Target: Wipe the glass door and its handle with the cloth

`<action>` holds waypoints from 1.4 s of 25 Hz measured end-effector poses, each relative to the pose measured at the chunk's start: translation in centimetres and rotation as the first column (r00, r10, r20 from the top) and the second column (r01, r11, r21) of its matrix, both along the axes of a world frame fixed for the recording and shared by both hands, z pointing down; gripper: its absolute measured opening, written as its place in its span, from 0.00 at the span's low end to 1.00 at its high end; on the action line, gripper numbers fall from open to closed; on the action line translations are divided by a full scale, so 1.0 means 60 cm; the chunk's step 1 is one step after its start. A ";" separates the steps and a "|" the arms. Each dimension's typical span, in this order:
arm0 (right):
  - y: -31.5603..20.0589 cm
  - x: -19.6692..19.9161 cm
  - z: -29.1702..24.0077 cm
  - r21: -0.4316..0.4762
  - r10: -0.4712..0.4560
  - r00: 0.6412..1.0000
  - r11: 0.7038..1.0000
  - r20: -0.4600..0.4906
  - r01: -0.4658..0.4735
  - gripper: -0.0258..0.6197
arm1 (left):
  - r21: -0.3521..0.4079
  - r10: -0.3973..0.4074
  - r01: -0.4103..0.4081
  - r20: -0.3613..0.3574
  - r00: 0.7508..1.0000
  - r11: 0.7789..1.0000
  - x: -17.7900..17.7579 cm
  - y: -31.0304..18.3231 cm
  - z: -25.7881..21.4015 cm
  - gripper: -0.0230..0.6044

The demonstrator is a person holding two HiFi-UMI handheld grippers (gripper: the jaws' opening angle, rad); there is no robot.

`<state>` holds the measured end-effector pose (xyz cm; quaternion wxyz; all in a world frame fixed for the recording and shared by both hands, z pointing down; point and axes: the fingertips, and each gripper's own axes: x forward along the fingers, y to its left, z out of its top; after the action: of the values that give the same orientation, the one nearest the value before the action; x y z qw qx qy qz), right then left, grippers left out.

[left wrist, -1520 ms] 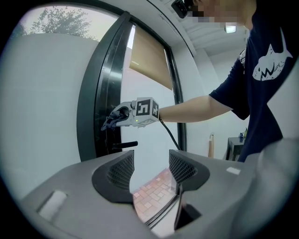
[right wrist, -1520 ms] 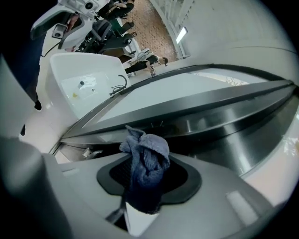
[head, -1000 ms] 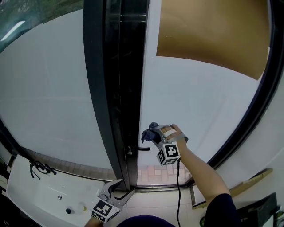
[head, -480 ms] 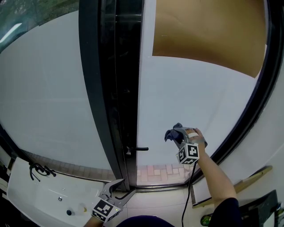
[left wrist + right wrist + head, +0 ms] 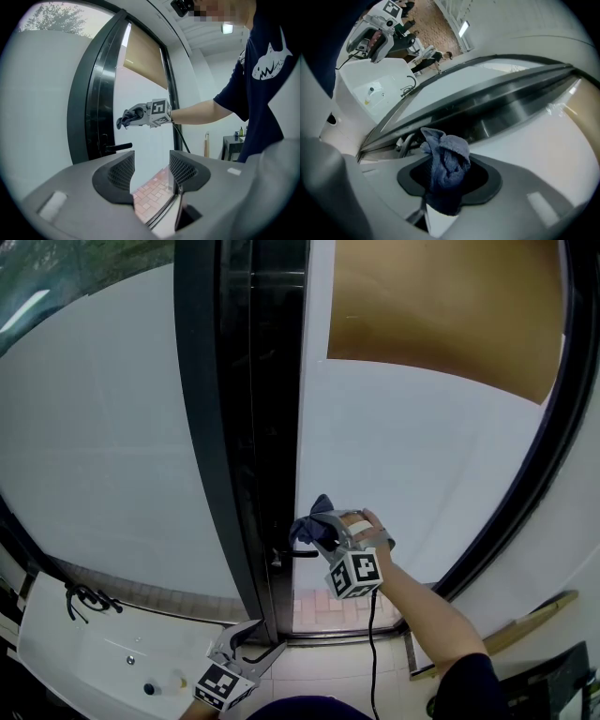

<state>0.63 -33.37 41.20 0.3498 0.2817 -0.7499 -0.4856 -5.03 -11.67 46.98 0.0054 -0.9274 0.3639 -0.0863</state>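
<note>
The frosted glass door (image 5: 403, 456) stands in a dark frame, with a black lever handle (image 5: 300, 554) near its left edge. My right gripper (image 5: 319, 529) is shut on a crumpled blue cloth (image 5: 312, 519), which is held against the glass just above the handle. In the right gripper view the cloth (image 5: 446, 159) bunches out between the jaws, with the handle (image 5: 405, 141) just beyond it. My left gripper (image 5: 261, 638) hangs low by the door's foot, open and empty. In the left gripper view the handle (image 5: 117, 148) sits below the cloth (image 5: 125, 118).
A brown blind (image 5: 450, 306) covers the door's upper part. The dark door frame (image 5: 234, 427) runs down the middle. A white ledge (image 5: 66, 662) with a black cable (image 5: 86, 597) lies at the lower left. A wooden stick (image 5: 530, 620) leans at the lower right.
My right gripper swung right across the glass with the cloth, then came back left to just above the handle. The left gripper has stayed put.
</note>
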 end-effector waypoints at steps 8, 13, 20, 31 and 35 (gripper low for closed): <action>-0.013 -0.149 0.061 -0.015 -0.119 0.983 0.993 -0.140 0.118 0.27 | 0.005 -0.036 0.036 -0.004 0.999 0.999 -0.017 0.012 0.001 0.40; -0.027 -0.125 0.097 0.005 -0.109 0.968 0.994 -0.226 0.113 0.27 | -0.007 -0.055 0.055 -0.002 0.998 0.998 -0.026 0.013 0.011 0.40; -0.059 -0.002 0.125 0.013 -0.016 0.967 1.000 -0.254 0.019 0.27 | -0.008 -0.045 0.045 0.001 0.999 0.999 -0.018 0.006 0.007 0.40; -0.071 0.245 0.116 0.014 0.207 0.952 0.978 -0.227 -0.209 0.27 | -0.001 -0.002 0.002 0.010 1.000 1.000 0.009 -0.002 0.004 0.40; -0.076 0.308 0.107 -0.006 0.307 0.935 0.950 -0.175 -0.313 0.27 | -0.004 0.010 -0.010 0.013 1.000 1.000 0.012 -0.002 0.010 0.40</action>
<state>19.09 -37.90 47.62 0.4902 0.3475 -0.6713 -0.4339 -4.29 -11.77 47.57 0.0064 -0.9287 0.3588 -0.0932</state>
